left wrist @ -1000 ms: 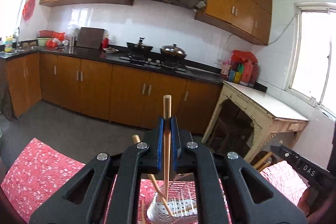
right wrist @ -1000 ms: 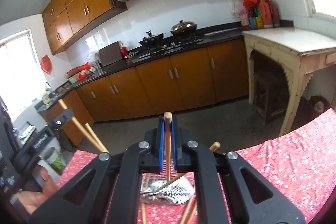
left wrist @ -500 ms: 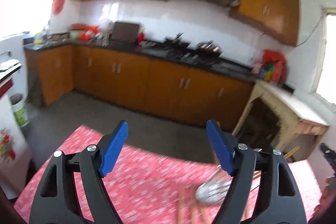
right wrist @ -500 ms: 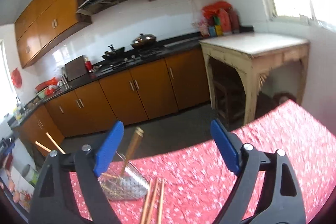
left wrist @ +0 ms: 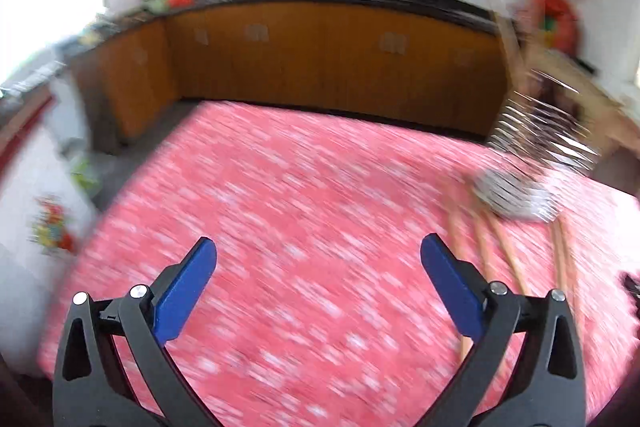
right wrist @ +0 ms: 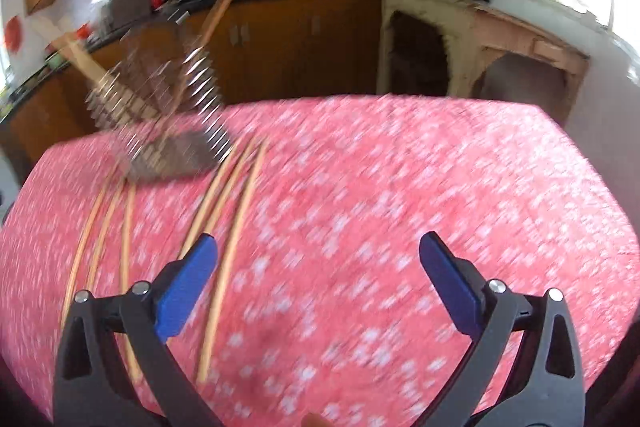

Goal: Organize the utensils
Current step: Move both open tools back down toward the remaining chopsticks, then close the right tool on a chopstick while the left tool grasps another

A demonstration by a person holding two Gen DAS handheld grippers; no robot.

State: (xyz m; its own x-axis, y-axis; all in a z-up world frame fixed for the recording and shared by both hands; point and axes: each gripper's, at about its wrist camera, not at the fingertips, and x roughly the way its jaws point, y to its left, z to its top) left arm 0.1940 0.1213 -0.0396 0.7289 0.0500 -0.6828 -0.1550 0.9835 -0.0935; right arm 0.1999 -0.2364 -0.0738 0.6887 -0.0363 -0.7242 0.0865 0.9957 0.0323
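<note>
Chopsticks (right wrist: 236,211) lie loose on the red flowered cloth of the table (right wrist: 400,187), in two small groups fanning out from a wire basket (right wrist: 160,107) that stands near the table's far edge. More chopsticks stand tilted inside the basket, their tops leaning out over its rim. Both views are blurred, so an exact count of the sticks is not possible.

The right claw (right wrist: 318,247) hangs over the cloth with its blue pads spread wide, jaws opening, and nothing between them; the nearest loose chopsticks run just beside and under its left finger. The left claw (left wrist: 318,247) is also over the cloth, jaws opening wide and empty. From its view the basket (left wrist: 532,163) sits toward the table's far right corner, with the loose chopsticks (left wrist: 504,251) beyond its right finger.
</note>
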